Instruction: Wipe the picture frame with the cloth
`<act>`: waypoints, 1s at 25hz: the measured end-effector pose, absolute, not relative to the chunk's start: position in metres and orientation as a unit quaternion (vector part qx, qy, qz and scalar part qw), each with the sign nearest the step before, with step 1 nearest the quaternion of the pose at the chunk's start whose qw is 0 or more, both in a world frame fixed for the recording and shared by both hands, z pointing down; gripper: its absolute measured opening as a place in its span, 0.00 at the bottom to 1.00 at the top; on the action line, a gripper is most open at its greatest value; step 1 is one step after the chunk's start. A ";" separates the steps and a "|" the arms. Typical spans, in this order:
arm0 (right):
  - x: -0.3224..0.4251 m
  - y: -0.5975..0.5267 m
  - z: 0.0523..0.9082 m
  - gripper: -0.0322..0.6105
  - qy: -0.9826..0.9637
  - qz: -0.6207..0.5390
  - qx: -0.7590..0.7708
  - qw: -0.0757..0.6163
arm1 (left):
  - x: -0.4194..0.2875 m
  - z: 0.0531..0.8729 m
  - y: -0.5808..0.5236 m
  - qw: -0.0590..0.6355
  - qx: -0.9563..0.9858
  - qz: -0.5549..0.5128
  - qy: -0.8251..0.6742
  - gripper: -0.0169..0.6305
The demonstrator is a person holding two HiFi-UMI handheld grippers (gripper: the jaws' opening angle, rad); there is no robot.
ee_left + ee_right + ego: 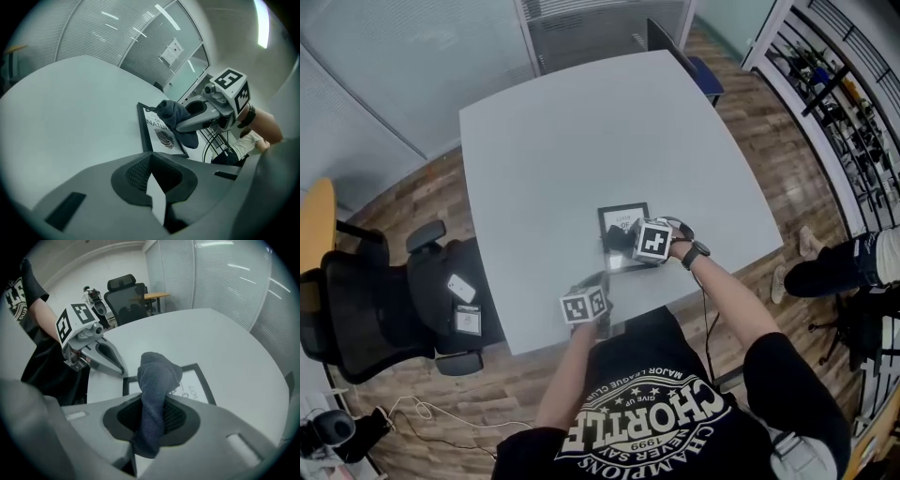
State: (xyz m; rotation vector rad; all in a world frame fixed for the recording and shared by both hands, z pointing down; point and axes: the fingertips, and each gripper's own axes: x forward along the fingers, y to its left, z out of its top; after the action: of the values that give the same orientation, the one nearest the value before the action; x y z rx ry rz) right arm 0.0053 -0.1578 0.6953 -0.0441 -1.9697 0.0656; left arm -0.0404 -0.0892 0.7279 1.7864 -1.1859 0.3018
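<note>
A black-edged picture frame (623, 217) with a white print lies flat near the front edge of the pale table (581, 131). My right gripper (621, 242) is shut on a dark blue cloth (157, 380), and the bunched cloth (174, 116) rests on the frame's glass (197, 385). My left gripper (605, 279) is shut with nothing between its fingers. Its tip (121, 371) sits at the frame's near corner (161, 138); whether it presses on the frame I cannot tell.
A black office chair (375, 300) stands left of the table, with a second one (675, 47) at the far end. To the right of the table are a person's legs (834, 267) and a shelf rack (844, 103). The table's front edge (581, 337) is close to my body.
</note>
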 end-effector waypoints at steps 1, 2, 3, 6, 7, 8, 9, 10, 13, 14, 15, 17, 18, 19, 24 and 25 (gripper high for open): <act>-0.008 -0.153 0.696 0.17 -0.833 0.022 -0.031 0.552 | -0.044 0.728 -0.087 0.470 0.725 0.126 -0.488 0.03; -0.020 -0.149 0.699 0.17 -0.831 0.015 -0.043 0.555 | -0.048 0.729 -0.085 0.470 0.721 0.129 -0.492 0.03; -0.031 -0.145 0.704 0.17 -0.826 0.006 -0.056 0.560 | -0.051 0.729 -0.084 0.470 0.719 0.131 -0.495 0.03; -0.047 -0.133 0.721 0.17 -0.809 -0.009 -0.088 0.581 | -0.056 0.732 -0.079 0.472 0.714 0.137 -0.498 0.03; -0.046 -0.129 0.726 0.17 -0.804 -0.009 -0.093 0.588 | -0.056 0.733 -0.078 0.474 0.713 0.138 -0.498 0.03; -0.044 -0.127 0.730 0.17 -0.800 -0.009 -0.094 0.592 | -0.056 0.734 -0.077 0.475 0.713 0.139 -0.496 0.03; -0.040 -0.127 0.732 0.17 -0.799 -0.006 -0.093 0.594 | -0.055 0.734 -0.077 0.476 0.714 0.139 -0.494 0.03; -0.034 -0.127 0.732 0.17 -0.797 -0.002 -0.091 0.597 | -0.055 0.733 -0.077 0.475 0.716 0.139 -0.492 0.03; -0.004 -0.136 0.733 0.17 -0.785 -0.008 -0.077 0.615 | -0.053 0.732 -0.080 0.474 0.720 0.140 -0.487 0.03; 0.009 -0.139 0.733 0.17 -0.780 -0.010 -0.069 0.622 | -0.051 0.732 -0.081 0.475 0.721 0.140 -0.484 0.03; 0.023 -0.142 0.733 0.17 -0.776 -0.006 -0.059 0.629 | -0.049 0.733 -0.082 0.475 0.723 0.141 -0.482 0.03; 0.049 -0.147 0.731 0.17 -0.772 0.012 -0.037 0.634 | -0.045 0.733 -0.083 0.475 0.726 0.143 -0.476 0.03; 0.060 -0.148 0.731 0.17 -0.772 0.022 -0.027 0.635 | -0.042 0.732 -0.084 0.475 0.728 0.143 -0.473 0.03; 0.071 -0.150 0.731 0.17 -0.770 0.031 -0.017 0.637 | -0.039 0.732 -0.085 0.475 0.730 0.143 -0.470 0.03; 0.097 -0.152 0.735 0.17 -0.771 0.068 0.022 0.632 | -0.032 0.728 -0.085 0.475 0.736 0.142 -0.461 0.03; 0.100 -0.153 0.736 0.17 -0.771 0.073 0.028 0.632 | -0.031 0.728 -0.083 0.475 0.736 0.143 -0.461 0.03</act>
State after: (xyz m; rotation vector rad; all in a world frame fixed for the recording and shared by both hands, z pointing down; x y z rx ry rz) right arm 0.0996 -0.1529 0.7357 0.0632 -1.7631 0.1671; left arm -0.0313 -0.0835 0.7280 1.7997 -1.1275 0.3490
